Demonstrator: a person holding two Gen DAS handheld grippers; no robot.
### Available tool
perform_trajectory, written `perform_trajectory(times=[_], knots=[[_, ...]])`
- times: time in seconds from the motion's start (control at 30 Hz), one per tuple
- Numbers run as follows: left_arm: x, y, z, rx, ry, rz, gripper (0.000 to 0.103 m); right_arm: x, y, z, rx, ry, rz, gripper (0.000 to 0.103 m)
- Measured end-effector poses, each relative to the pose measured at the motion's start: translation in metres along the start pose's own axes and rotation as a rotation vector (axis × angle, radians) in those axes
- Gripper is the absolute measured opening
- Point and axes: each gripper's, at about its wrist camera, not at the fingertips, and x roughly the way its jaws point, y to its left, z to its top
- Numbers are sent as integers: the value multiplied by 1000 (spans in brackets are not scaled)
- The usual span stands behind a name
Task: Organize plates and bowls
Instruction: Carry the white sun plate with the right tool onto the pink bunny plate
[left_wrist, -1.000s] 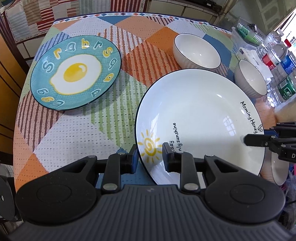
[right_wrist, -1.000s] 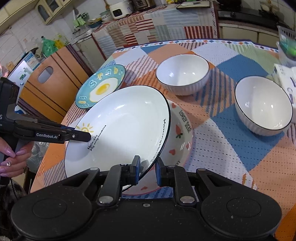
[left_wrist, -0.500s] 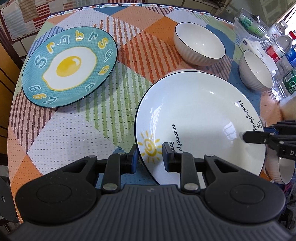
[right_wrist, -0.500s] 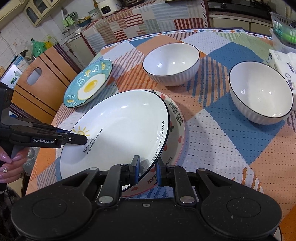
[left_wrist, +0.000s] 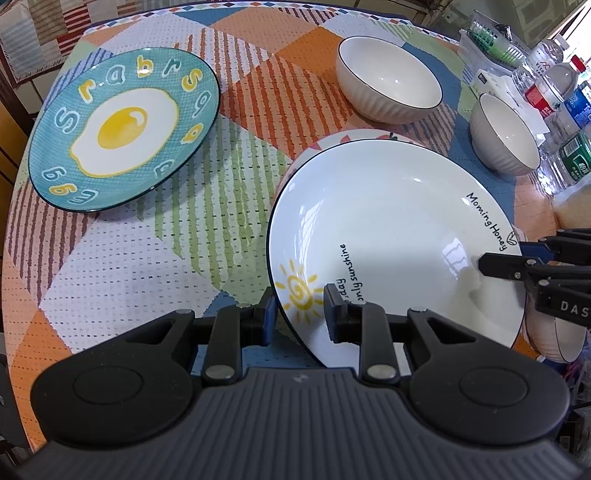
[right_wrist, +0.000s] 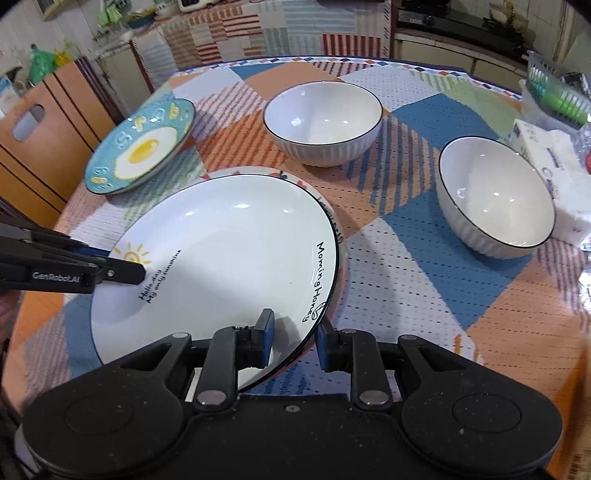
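Observation:
A white plate with a sun drawing lies on a strawberry-patterned plate, whose rim peeks out behind it. My left gripper is shut on the white plate's rim by the sun drawing; its tip shows in the right wrist view. My right gripper straddles the opposite rim at "Morning Honey". Its jaws are opening, with a gap at the pads; one finger shows in the left wrist view. A teal egg plate sits at the far left. Two white bowls stand behind.
The table wears a patchwork cloth and its round edge runs close on the left. Water bottles, a tissue pack and a clear basket crowd the right side. A wooden cabinet stands beyond the left edge.
The white plate has come down from a tilt and now lies on the strawberry plate. The right gripper's jaws have parted from its rim. The left grip is unchanged.

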Motion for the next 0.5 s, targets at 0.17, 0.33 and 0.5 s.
perform_trajectory(times=[0.17,0.33,0.5], knots=[[2,-4,-2,9,0,9,24,4,8,0,-45,2,-80,32],[1,-3,-1,-2,9,8,24,12,15,0,-85,0,-141,35],[-10,-3,-1,-13,10,1,23,13,22,-3,-142,-27,-197,35]])
